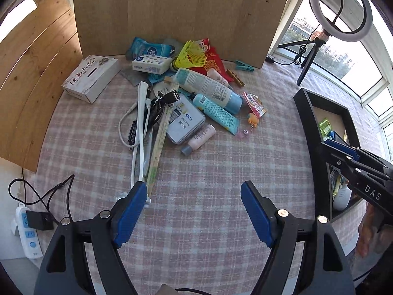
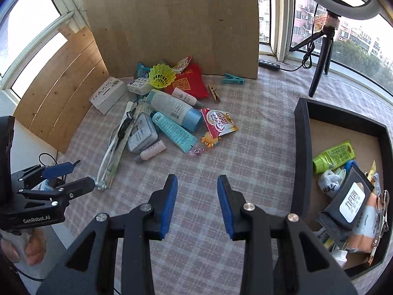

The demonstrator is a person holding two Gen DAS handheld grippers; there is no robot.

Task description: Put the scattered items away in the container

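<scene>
A pile of scattered items lies on the checked cloth: a white-and-blue bottle (image 1: 208,86) (image 2: 172,107), a teal tube (image 1: 216,113) (image 2: 175,131), a grey tin (image 1: 184,123), a small pink bottle (image 1: 200,137) (image 2: 152,152), a yellow shuttlecock (image 1: 191,55), a ruler (image 1: 159,142) and a white cable. The black container (image 1: 302,103) (image 2: 301,132) stands at the right and holds several items. My left gripper (image 1: 195,186) (image 2: 83,173) hangs open and empty, in front of the pile. My right gripper (image 2: 197,179) (image 1: 328,150) is open and empty too, left of the container's near wall.
A white box (image 1: 91,78) sits at the pile's left. A teal peg (image 1: 244,66) and a wooden peg (image 1: 235,77) lie by the wooden backboard (image 1: 172,12). A ring light on a tripod (image 2: 321,61) stands behind the container. A power strip (image 1: 27,231) lies off the cloth's left edge.
</scene>
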